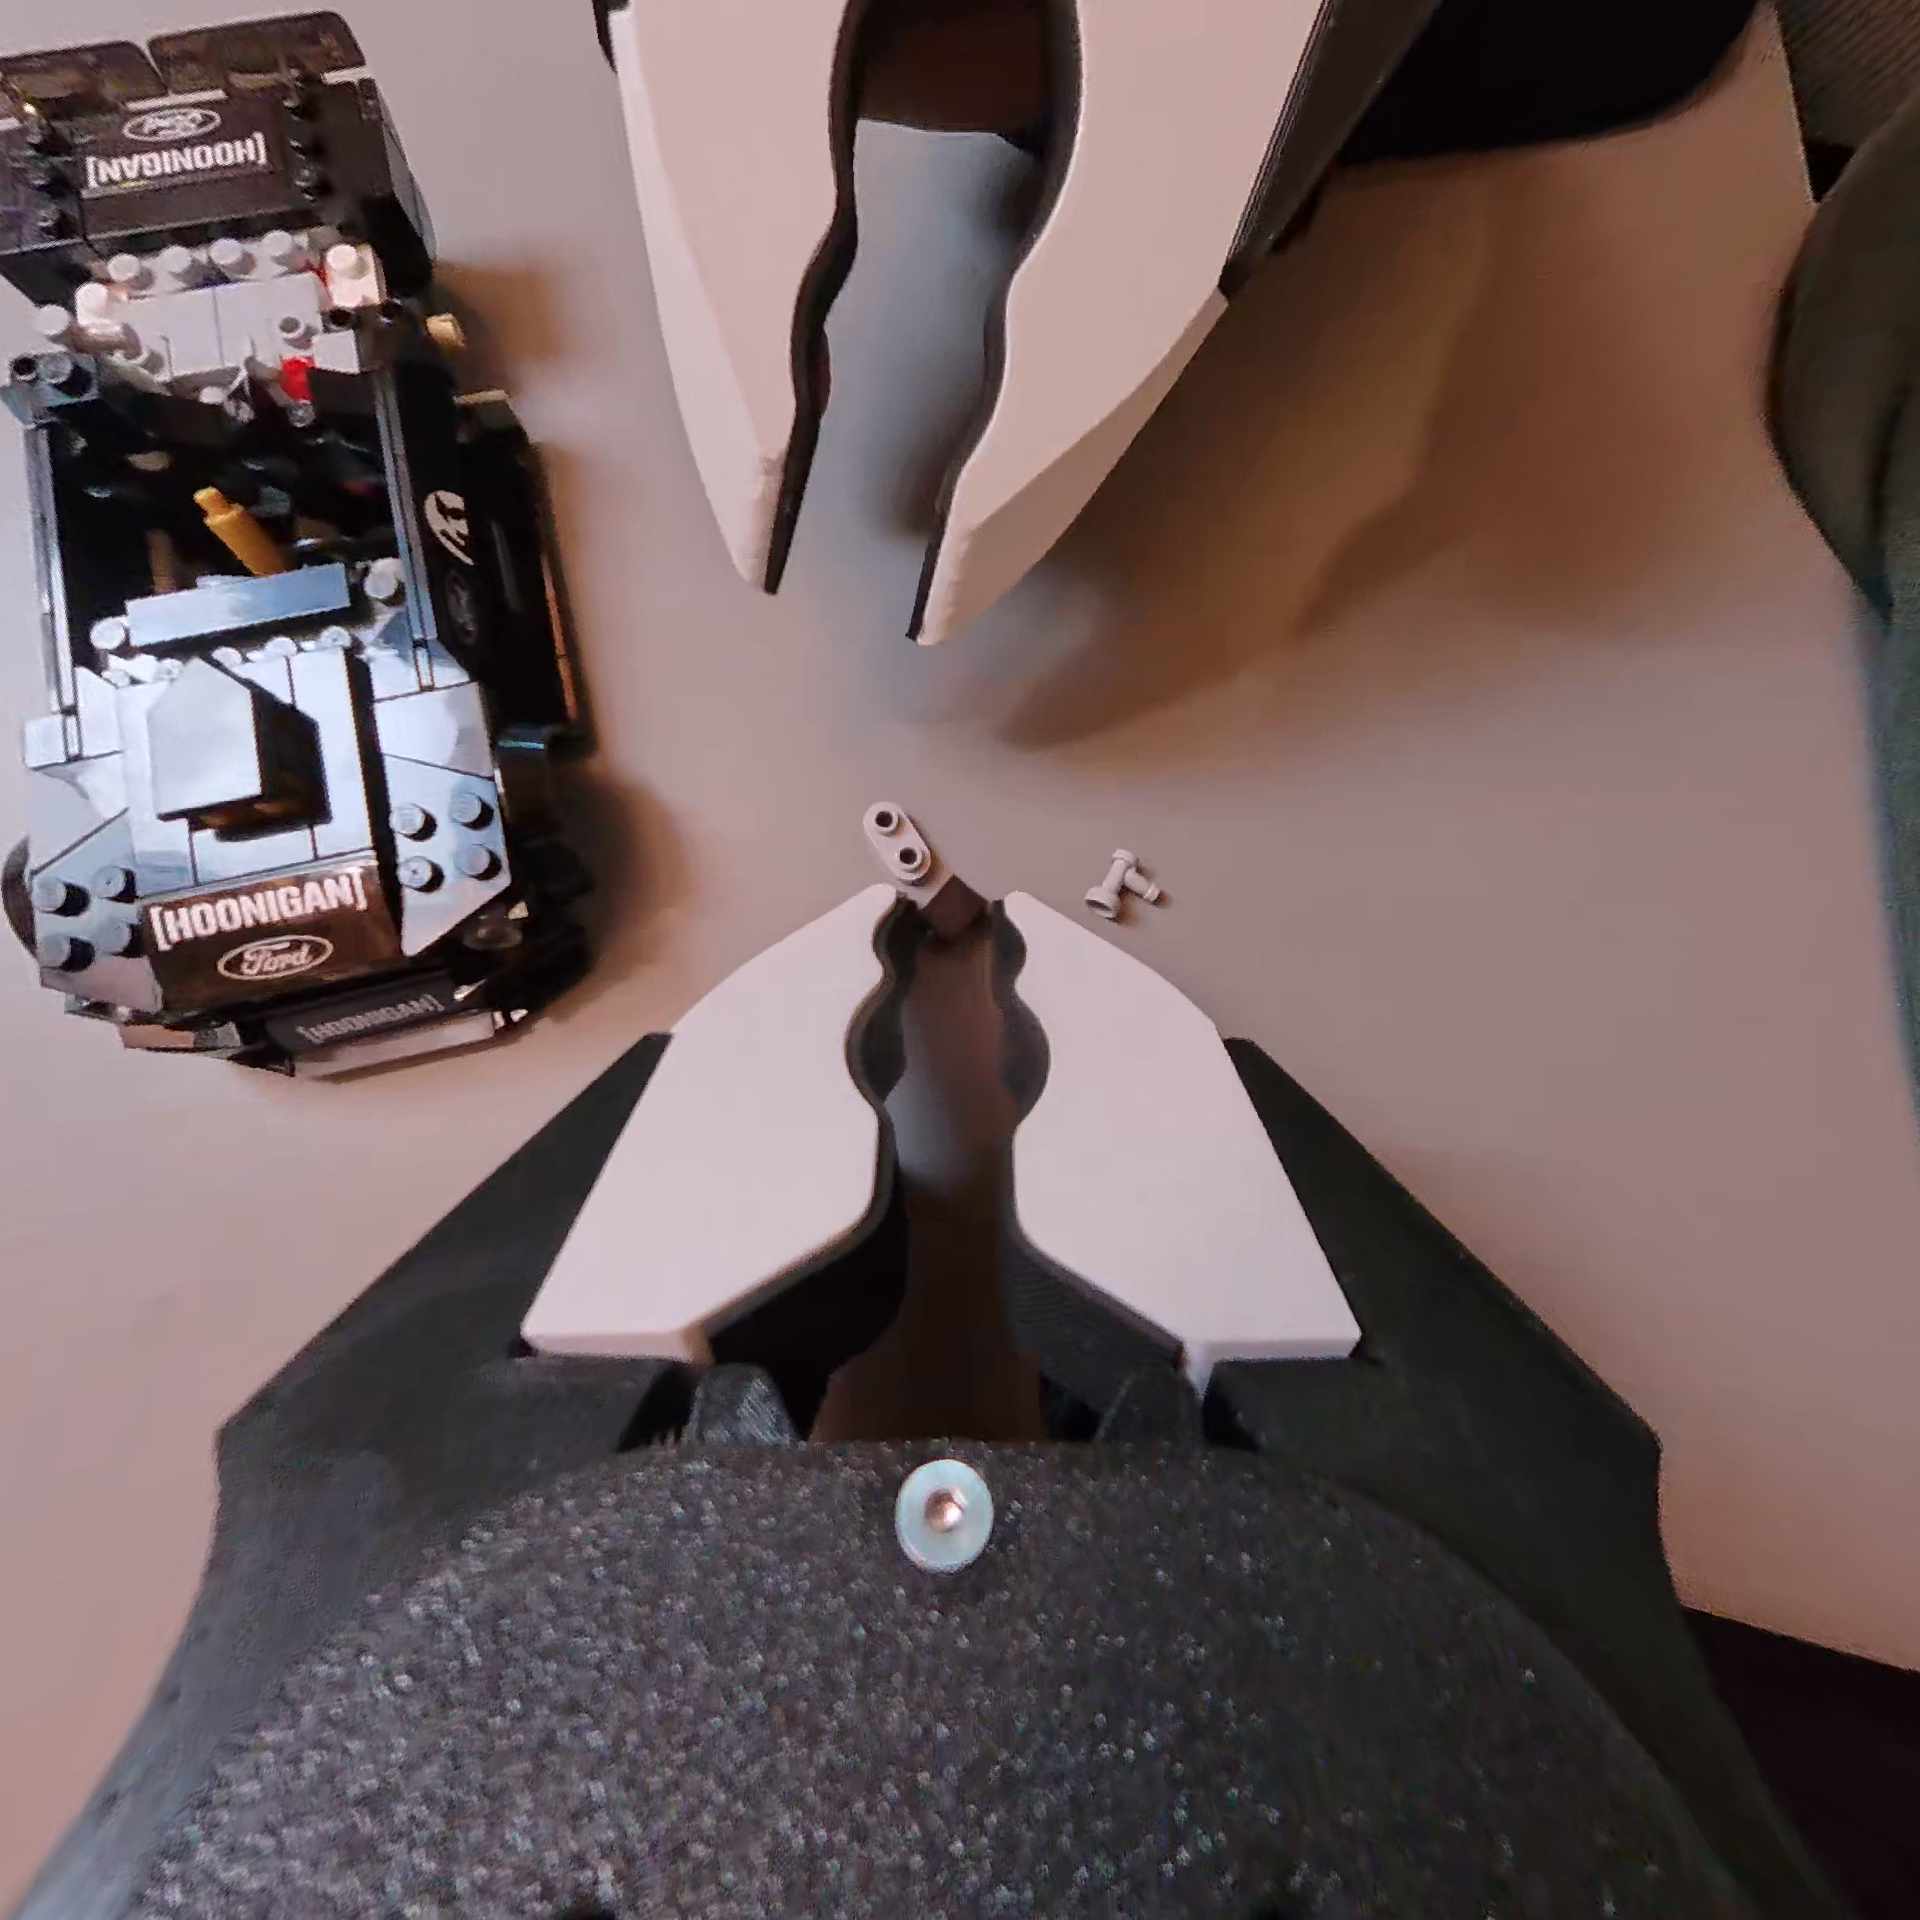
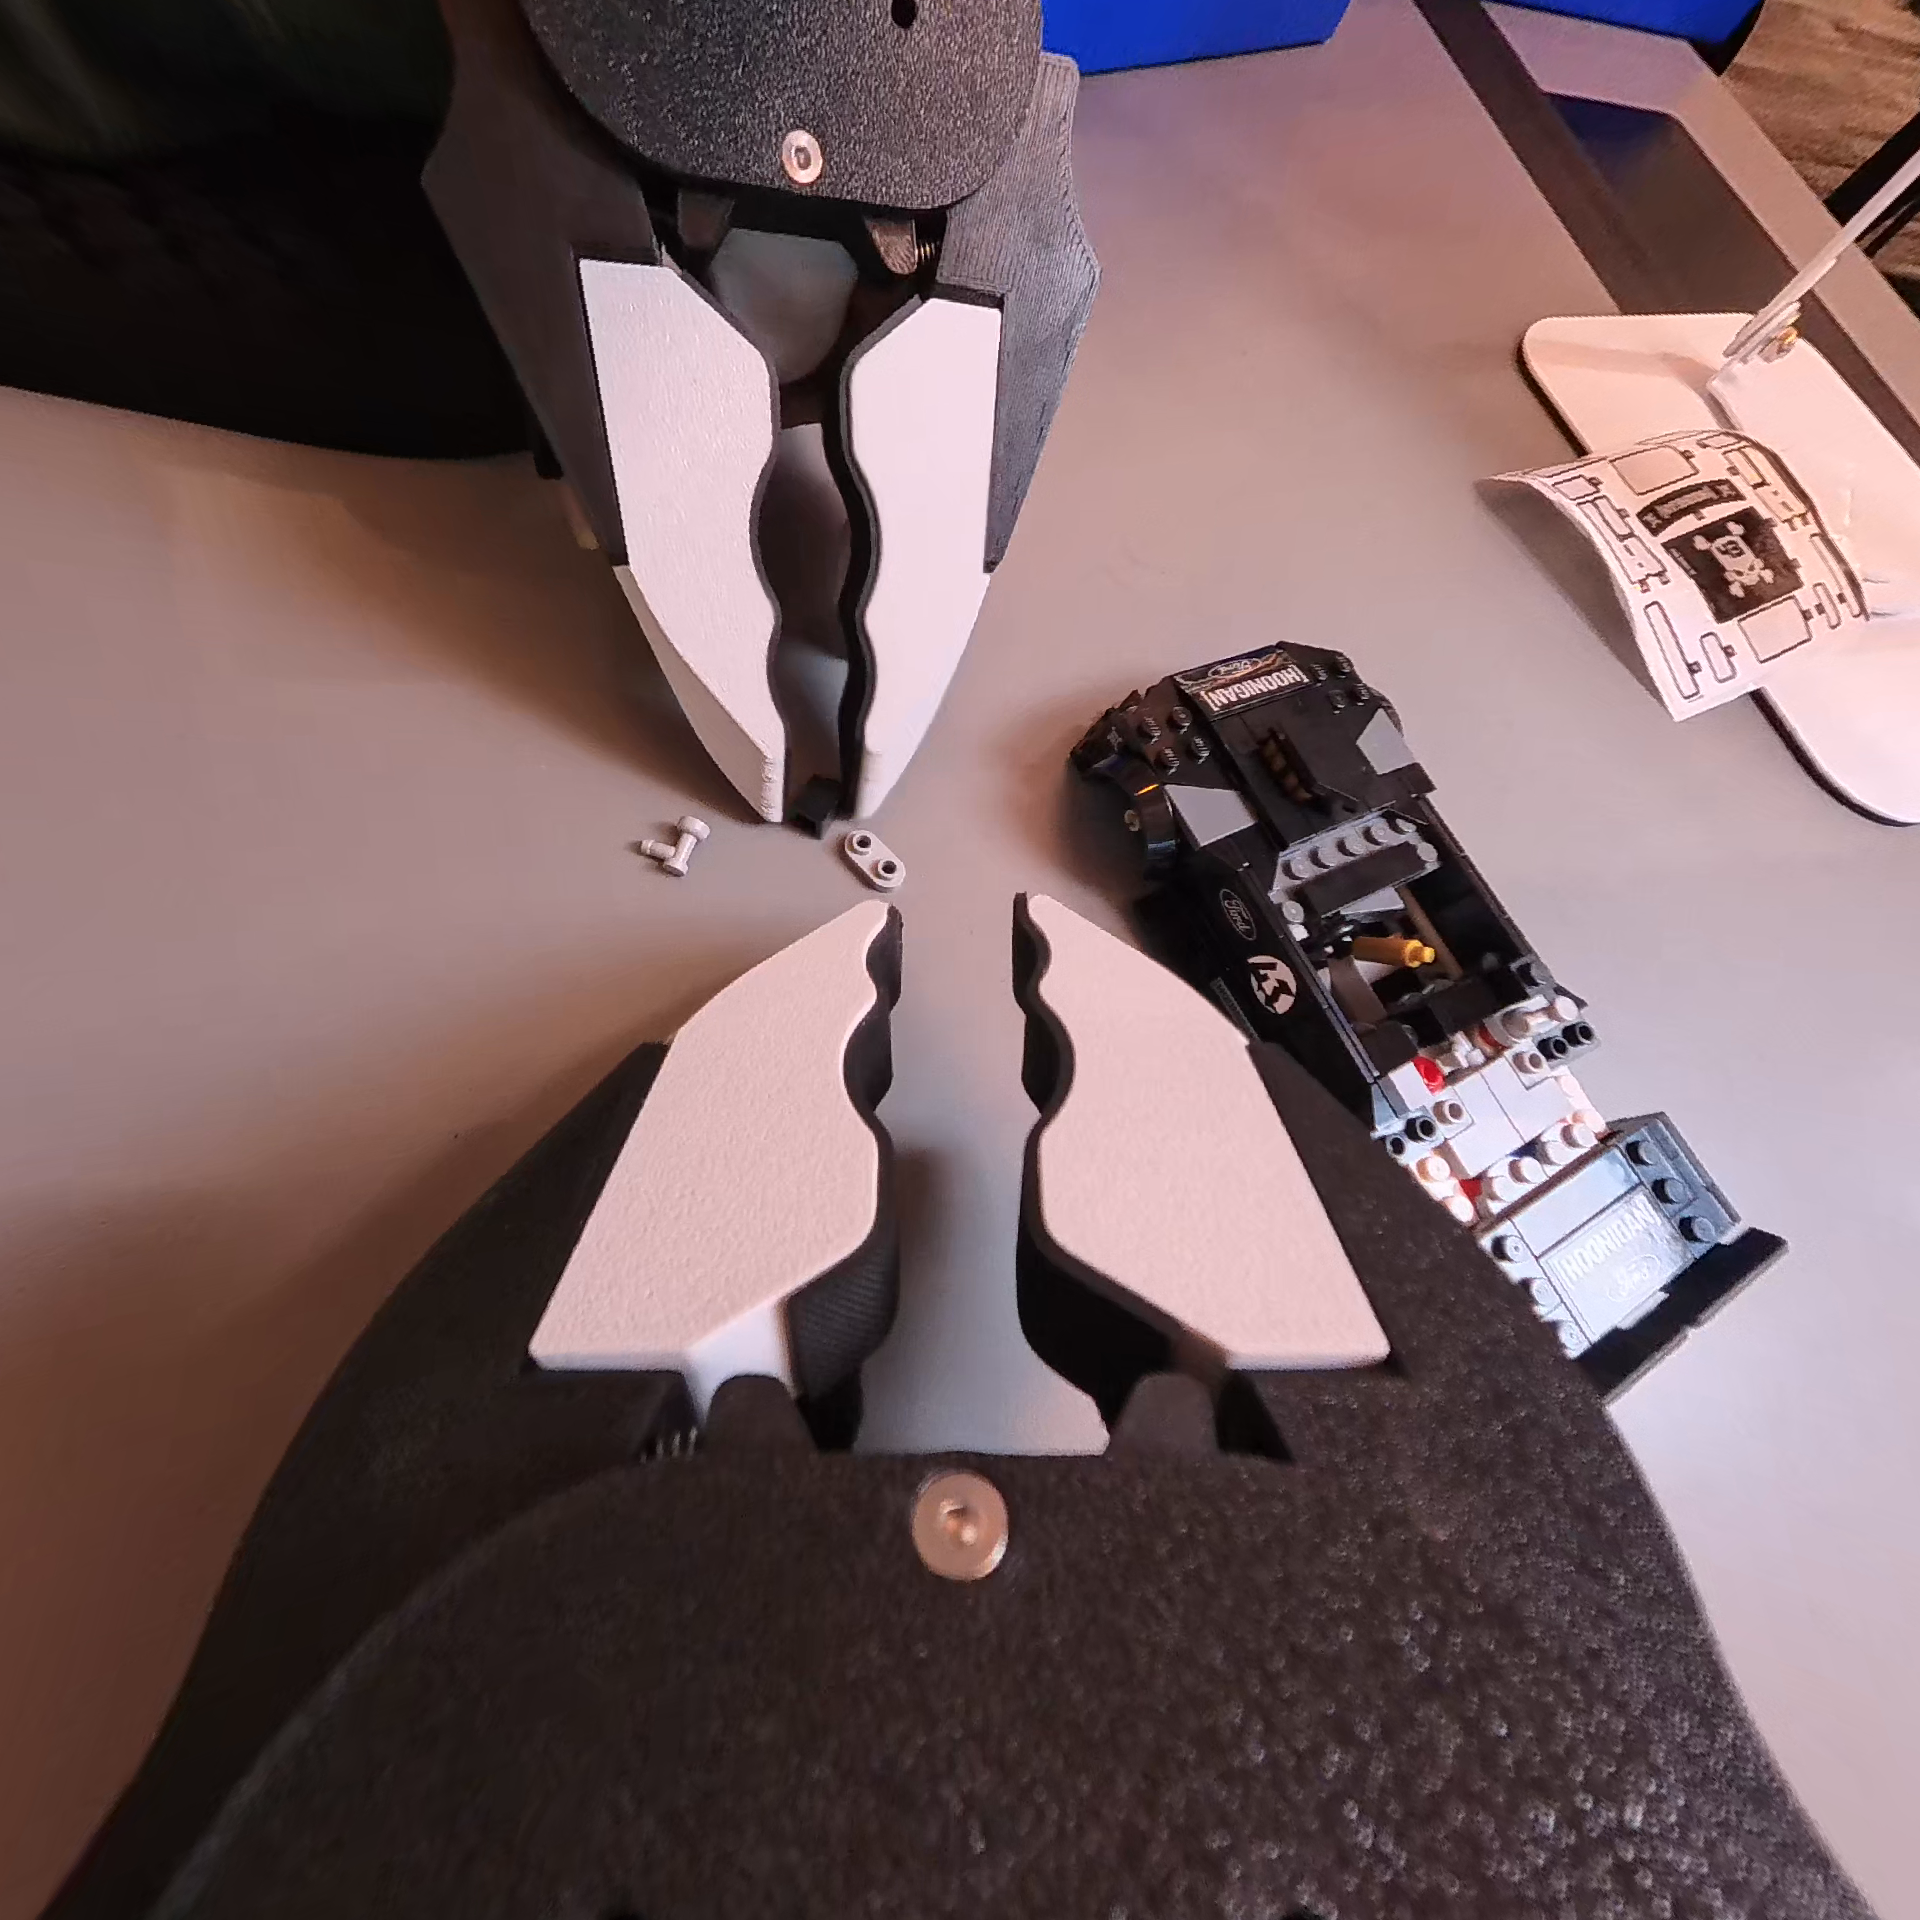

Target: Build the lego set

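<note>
A partly built black and grey lego car lies on the grey table at the left; in the right wrist view the car is at the right. My left gripper is shut on a small black piece, its tips low at the table. It also shows in the right wrist view. A small grey two-hole plate lies right at those tips. A small grey pin piece lies beside them. My right gripper is open and empty, facing the left one.
A curled sticker sheet rests on a white stand base at the back right. A blue box stands at the far edge. A dark green sleeve shows at the right in the left wrist view. About 5 centimeters separates my left fingertips from my right.
</note>
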`<state>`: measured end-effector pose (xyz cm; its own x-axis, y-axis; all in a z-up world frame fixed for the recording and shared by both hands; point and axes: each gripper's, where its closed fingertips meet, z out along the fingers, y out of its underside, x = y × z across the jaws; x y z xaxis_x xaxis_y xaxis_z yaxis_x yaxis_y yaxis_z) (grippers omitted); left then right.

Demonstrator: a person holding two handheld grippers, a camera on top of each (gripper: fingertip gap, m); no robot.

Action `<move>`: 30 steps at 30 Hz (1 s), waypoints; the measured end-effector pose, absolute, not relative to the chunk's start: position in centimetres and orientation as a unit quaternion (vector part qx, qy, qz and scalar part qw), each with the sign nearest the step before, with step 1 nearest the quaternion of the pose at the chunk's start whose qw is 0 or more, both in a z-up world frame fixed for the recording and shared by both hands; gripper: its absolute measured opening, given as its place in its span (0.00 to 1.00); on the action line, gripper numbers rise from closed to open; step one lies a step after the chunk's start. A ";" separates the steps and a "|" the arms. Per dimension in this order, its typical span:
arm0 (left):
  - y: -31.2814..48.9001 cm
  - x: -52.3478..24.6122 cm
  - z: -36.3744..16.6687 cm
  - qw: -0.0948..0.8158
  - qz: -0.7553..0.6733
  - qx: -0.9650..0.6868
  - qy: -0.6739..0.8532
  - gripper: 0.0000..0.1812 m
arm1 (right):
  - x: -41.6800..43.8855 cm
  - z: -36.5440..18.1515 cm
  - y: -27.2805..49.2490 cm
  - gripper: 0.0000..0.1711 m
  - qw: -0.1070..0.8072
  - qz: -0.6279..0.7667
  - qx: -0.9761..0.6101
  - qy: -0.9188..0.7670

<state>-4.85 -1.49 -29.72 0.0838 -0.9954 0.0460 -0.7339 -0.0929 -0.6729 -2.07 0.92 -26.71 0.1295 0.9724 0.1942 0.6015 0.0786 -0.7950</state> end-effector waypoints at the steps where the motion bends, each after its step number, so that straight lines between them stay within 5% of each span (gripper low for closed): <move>1: -1.5 -4.9 -29.7 0.250 -0.261 -0.692 0.625 0.07 | -2.1 -26.7 0.9 0.12 0.397 0.232 -0.637 -0.618; 30: -1.9 -5.6 -29.7 0.244 -0.257 -0.685 0.636 0.11 | -4.3 -28.4 -2.7 0.12 0.280 0.252 -0.655 -0.655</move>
